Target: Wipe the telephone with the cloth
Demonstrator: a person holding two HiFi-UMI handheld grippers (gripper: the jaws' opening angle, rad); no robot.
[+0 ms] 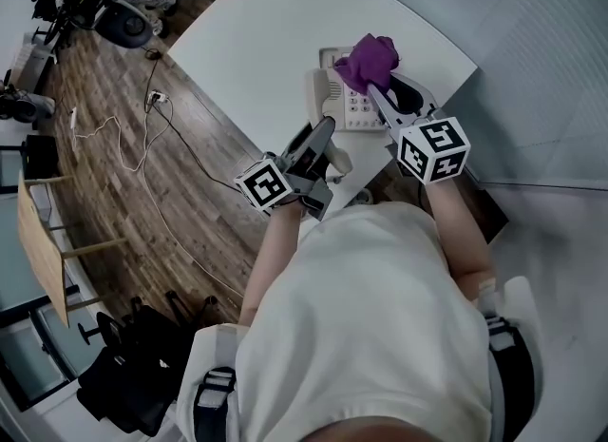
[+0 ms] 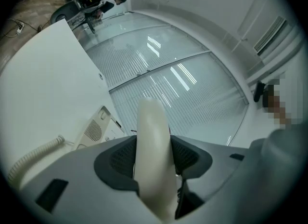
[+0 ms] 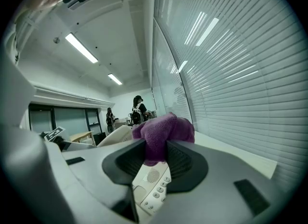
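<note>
Nearest the head camera is the person's white shirt (image 1: 380, 336), with both grippers held out beyond it over the white table (image 1: 247, 41). Telephone (image 1: 356, 107): cream desk unit with a keypad of small pale buttons and a slotted speaker grille, resting flat on the table near its far edge. Its handset (image 1: 315, 93) is off the cradle. Left gripper (image 1: 323, 131): jaws clamped on the handset across its mid-length, both dark pads bearing on its sides. In the left gripper view the handset (image 2: 151, 122) rises as a smooth cream bar between the pads of the left gripper (image 2: 153, 158); the telephone (image 2: 96, 129) lies low and to the left of the jaws, with its coiled cord (image 2: 33, 155) trailing across the table (image 2: 43, 83). Right gripper (image 1: 380, 93): jaws clenched on the cloth (image 1: 370, 60), a bunched purple wad protruding past the fingertips. In the right gripper view the cloth (image 3: 161, 131) fills the gap of the right gripper (image 3: 155, 163), and the telephone (image 3: 154, 189) keypad sits directly beneath the jaws. Contact between cloth and telephone cannot be determined.
</note>
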